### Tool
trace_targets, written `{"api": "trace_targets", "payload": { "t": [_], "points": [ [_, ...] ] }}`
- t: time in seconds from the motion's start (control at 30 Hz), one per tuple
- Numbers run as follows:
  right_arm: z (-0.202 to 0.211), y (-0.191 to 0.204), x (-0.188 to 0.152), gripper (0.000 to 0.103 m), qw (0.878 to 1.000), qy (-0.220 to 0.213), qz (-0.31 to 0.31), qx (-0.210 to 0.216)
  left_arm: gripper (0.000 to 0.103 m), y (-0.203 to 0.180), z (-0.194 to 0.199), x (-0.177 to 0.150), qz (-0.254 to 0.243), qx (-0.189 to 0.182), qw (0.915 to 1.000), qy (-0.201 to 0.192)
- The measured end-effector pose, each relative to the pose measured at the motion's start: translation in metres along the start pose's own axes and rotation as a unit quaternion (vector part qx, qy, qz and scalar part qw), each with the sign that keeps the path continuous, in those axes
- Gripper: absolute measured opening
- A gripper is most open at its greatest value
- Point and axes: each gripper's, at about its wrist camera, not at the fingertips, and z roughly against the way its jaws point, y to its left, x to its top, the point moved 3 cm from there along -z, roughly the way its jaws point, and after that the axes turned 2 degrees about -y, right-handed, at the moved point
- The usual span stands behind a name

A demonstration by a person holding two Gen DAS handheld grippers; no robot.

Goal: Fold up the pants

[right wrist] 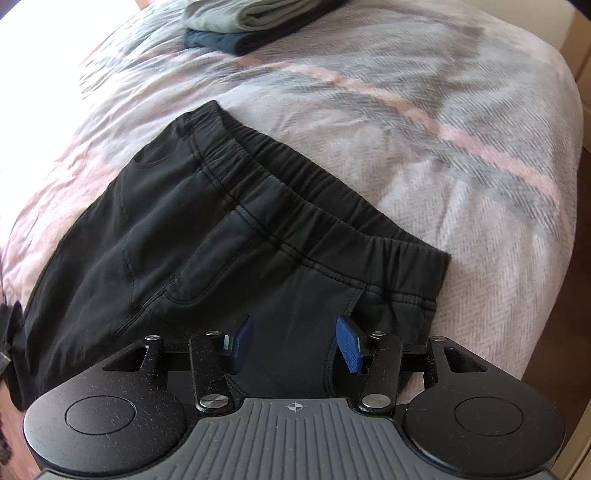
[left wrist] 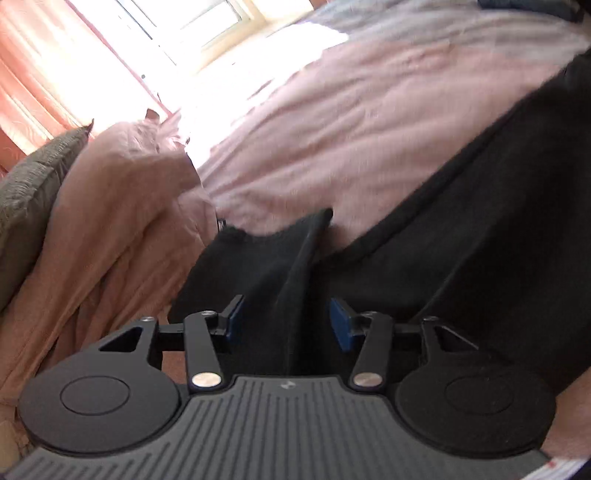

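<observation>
Black pants (right wrist: 207, 236) lie flat on the bed, elastic waistband (right wrist: 295, 192) toward the far right in the right wrist view. My right gripper (right wrist: 293, 341) stands open just above the seat of the pants, blue pads apart with nothing clamped. In the left wrist view the pants' legs (left wrist: 461, 229) stretch away to the right, and a raised fold of black fabric (left wrist: 299, 280) runs up between the blue pads of my left gripper (left wrist: 288, 323). That gripper is open, its pads clear of the fold on both sides.
The bed carries a pink and grey striped blanket (right wrist: 424, 122). Folded green and dark blue clothes (right wrist: 251, 22) are stacked at its far end. A bunched pink duvet (left wrist: 122, 221) and a grey-green cushion (left wrist: 33, 192) lie left of the left gripper. The bed edge (right wrist: 569, 206) drops off at right.
</observation>
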Motion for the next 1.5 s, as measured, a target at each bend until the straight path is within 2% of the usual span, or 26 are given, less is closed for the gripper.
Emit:
{"api": "trace_targets", "payload": {
  "t": [0.03, 0.07, 0.1, 0.17, 0.2, 0.23, 0.27, 0.33, 0.37, 0.4, 0.43, 0.47, 0.5, 0.6, 0.63, 0.7, 0.77, 0.83, 0.9, 1.0, 1.1, 1.13, 1.27, 1.37, 1.43, 1.5],
  "points": [
    [0.001, -0.001, 0.000, 0.047, 1.000, 0.001, -0.007, 0.000, 0.014, 0.000, -0.009, -0.005, -0.002, 0.002, 0.9999, 0.010],
    [0.002, -0.002, 0.001, 0.047, 1.000, 0.001, -0.009, 0.002, 0.005, 0.004, -0.010, -0.010, 0.011, 0.012, 0.9999, 0.006],
    [0.005, -0.002, 0.001, 0.047, 1.000, -0.001, -0.008, 0.004, 0.005, 0.015, -0.002, -0.013, 0.046, 0.020, 0.9987, -0.004],
    [0.011, -0.002, 0.004, 0.047, 1.000, -0.009, 0.000, 0.004, 0.005, 0.050, 0.025, -0.028, 0.144, 0.045, 0.9877, -0.039],
    [0.013, -0.003, 0.005, 0.047, 1.000, -0.013, 0.002, 0.003, 0.005, 0.072, 0.041, -0.041, 0.193, 0.072, 0.9770, -0.055],
    [0.015, -0.005, 0.007, 0.047, 1.000, -0.016, -0.001, 0.001, 0.005, 0.096, 0.053, -0.059, 0.248, 0.096, 0.9618, -0.064],
    [0.015, -0.007, 0.008, 0.047, 1.000, -0.017, -0.007, 0.001, 0.007, 0.118, 0.059, -0.079, 0.305, 0.105, 0.9446, -0.060],
    [0.013, -0.011, 0.010, 0.047, 1.000, -0.014, -0.021, 0.005, 0.019, 0.150, 0.048, -0.125, 0.399, 0.089, 0.9125, -0.013],
    [0.011, -0.011, 0.011, 0.047, 1.000, -0.010, -0.025, 0.007, 0.021, 0.156, 0.037, -0.144, 0.419, 0.106, 0.9014, 0.018],
    [0.009, -0.011, 0.011, 0.047, 1.000, -0.008, -0.026, 0.008, 0.029, 0.158, 0.022, -0.162, 0.431, 0.100, 0.8951, 0.057],
    [0.008, -0.010, 0.011, 0.047, 1.000, -0.007, -0.025, 0.011, 0.031, 0.157, 0.010, -0.178, 0.445, 0.089, 0.8867, 0.090],
    [0.007, -0.009, 0.012, 0.047, 1.000, -0.004, -0.022, 0.015, 0.030, 0.156, 0.003, -0.193, 0.452, 0.119, 0.8740, 0.132],
    [0.007, -0.007, 0.012, 0.047, 1.000, -0.001, -0.017, 0.020, 0.024, 0.157, 0.002, -0.204, 0.457, 0.143, 0.8637, 0.158],
    [0.010, -0.003, 0.014, 0.047, 0.999, -0.004, 0.017, 0.036, 0.027, 0.162, 0.027, -0.225, 0.519, 0.161, 0.8242, 0.159],
    [0.011, -0.002, 0.017, 0.047, 0.999, -0.007, 0.030, 0.042, 0.028, 0.162, 0.036, -0.226, 0.532, 0.160, 0.8162, 0.159],
    [0.012, 0.000, 0.024, 0.047, 0.997, -0.021, 0.055, 0.059, 0.028, 0.157, 0.054, -0.218, 0.542, 0.138, 0.8140, 0.157],
    [0.009, 0.002, 0.034, 0.047, 0.994, -0.031, 0.074, 0.078, 0.028, 0.146, 0.075, -0.203, 0.555, 0.095, 0.8146, 0.139],
    [0.003, 0.008, 0.049, 0.047, 0.989, -0.038, 0.094, 0.110, 0.030, 0.129, 0.099, -0.183, 0.558, 0.046, 0.8203, 0.118],
    [-0.003, 0.015, 0.067, 0.047, 0.981, -0.046, 0.123, 0.140, 0.034, 0.109, 0.123, -0.158, 0.549, 0.012, 0.8303, 0.096],
    [-0.019, 0.023, 0.099, 0.047, 0.969, -0.046, 0.160, 0.184, 0.041, 0.077, 0.165, -0.122, 0.535, -0.009, 0.8421, 0.066],
    [-0.045, 0.027, 0.134, 0.047, 0.958, -0.032, 0.179, 0.222, 0.045, 0.044, 0.205, -0.093, 0.535, 0.004, 0.8426, 0.061],
    [-0.056, 0.028, 0.146, 0.047, 0.955, -0.024, 0.183, 0.231, 0.046, 0.034, 0.218, -0.088, 0.540, 0.015, 0.8389, 0.064],
    [-0.097, 0.033, 0.192, 0.047, 0.938, 0.013, 0.207, 0.279, 0.049, -0.020, 0.265, -0.072, 0.588, 0.062, 0.8018, 0.086],
    [-0.127, 0.033, 0.215, 0.046, 0.924, 0.052, 0.216, 0.310, 0.049, -0.064, 0.287, -0.060, 0.609, 0.089, 0.7804, 0.112],
    [-0.144, 0.031, 0.222, 0.041, 0.917, 0.075, 0.213, 0.329, 0.049, -0.089, 0.299, -0.053, 0.624, 0.096, 0.7650, 0.126],
    [-0.160, 0.030, 0.228, 0.031, 0.910, 0.096, 0.200, 0.350, 0.049, -0.111, 0.307, -0.048, 0.640, 0.101, 0.7489, 0.138]
  ]
}}
